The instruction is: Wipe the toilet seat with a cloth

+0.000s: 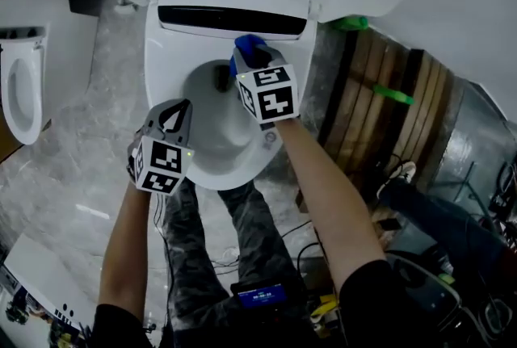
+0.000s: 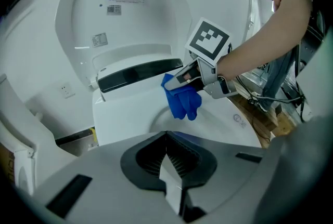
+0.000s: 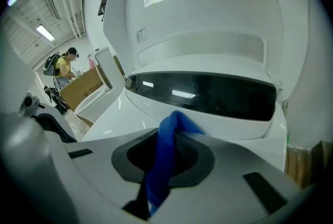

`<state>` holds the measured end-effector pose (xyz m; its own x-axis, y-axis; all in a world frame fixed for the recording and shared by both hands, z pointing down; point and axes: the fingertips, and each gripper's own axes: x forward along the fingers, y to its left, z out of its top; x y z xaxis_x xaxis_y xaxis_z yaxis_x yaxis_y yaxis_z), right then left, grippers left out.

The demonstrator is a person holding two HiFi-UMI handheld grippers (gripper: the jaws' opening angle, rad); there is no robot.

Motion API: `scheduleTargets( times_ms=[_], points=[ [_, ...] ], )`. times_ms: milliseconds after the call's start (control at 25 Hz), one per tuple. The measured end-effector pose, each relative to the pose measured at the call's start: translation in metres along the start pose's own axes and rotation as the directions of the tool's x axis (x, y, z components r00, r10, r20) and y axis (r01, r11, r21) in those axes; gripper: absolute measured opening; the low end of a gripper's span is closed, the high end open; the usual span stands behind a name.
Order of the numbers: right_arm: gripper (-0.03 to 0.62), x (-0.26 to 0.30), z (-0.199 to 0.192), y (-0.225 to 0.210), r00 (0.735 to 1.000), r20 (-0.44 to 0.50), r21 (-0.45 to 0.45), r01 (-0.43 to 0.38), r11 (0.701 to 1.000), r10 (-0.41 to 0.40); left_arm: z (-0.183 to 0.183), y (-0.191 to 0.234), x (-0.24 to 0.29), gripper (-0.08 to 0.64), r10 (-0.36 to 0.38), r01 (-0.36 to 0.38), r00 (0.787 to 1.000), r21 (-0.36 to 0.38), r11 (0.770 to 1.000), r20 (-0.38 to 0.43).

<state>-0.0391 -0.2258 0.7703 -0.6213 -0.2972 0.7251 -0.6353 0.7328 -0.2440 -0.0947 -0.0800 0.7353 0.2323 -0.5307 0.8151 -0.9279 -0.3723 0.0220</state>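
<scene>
A white toilet stands with its lid (image 2: 130, 15) raised and its seat (image 1: 161, 72) down around the bowl. My right gripper (image 1: 249, 56) is over the back of the seat, just in front of the black panel (image 1: 230, 18), and is shut on a blue cloth (image 1: 246, 44). In the right gripper view the cloth (image 3: 165, 160) hangs between the jaws. The left gripper view shows the cloth (image 2: 181, 98) dangling from the right gripper (image 2: 190, 76) onto the seat's rear edge. My left gripper (image 1: 179, 111) is over the seat's front left rim, shut and holding nothing (image 2: 169, 165).
A second toilet (image 1: 24, 80) stands at the far left. A wooden pallet (image 1: 380, 104) with green pieces lies to the right. Cables and gear lie on the floor near the person's legs (image 1: 242, 241). Far off are a person (image 3: 65, 67) and a cardboard box (image 3: 83, 88).
</scene>
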Motion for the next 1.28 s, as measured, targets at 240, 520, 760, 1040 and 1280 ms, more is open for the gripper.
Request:
scheduleTargets(
  times_ms=[240, 520, 760, 1040, 1280],
  points=[
    [0.052, 0.014, 0.006, 0.018, 1.0, -0.005, -0.001, 0.006, 1.0, -0.006, -0.006, 0.028, 0.001, 0.012, 0.0, 0.001, 1.0, -0.019, 1.0, 0.019],
    [0.052, 0.035, 0.017, 0.048, 0.999, -0.034, -0.021, 0.007, 1.0, -0.008, -0.01, 0.055, -0.001, 0.012, -0.039, 0.039, 0.999, -0.004, 0.999, 0.026],
    [0.052, 0.058, 0.034, 0.096, 0.998, -0.062, -0.026, -0.012, 1.0, 0.01, -0.019, 0.083, -0.017, 0.012, -0.071, 0.071, 0.997, 0.01, 0.997, 0.038],
    [0.052, 0.081, 0.044, 0.134, 0.996, -0.093, -0.056, -0.008, 0.998, 0.003, -0.041, 0.112, -0.027, 0.012, -0.096, 0.096, 0.995, -0.003, 0.995, 0.028],
    [0.052, 0.089, 0.042, 0.152, 0.995, -0.094, -0.077, 0.011, 0.997, -0.019, -0.05, 0.114, -0.029, 0.012, -0.134, 0.134, 0.99, 0.006, 0.991, 0.044]
  ],
)
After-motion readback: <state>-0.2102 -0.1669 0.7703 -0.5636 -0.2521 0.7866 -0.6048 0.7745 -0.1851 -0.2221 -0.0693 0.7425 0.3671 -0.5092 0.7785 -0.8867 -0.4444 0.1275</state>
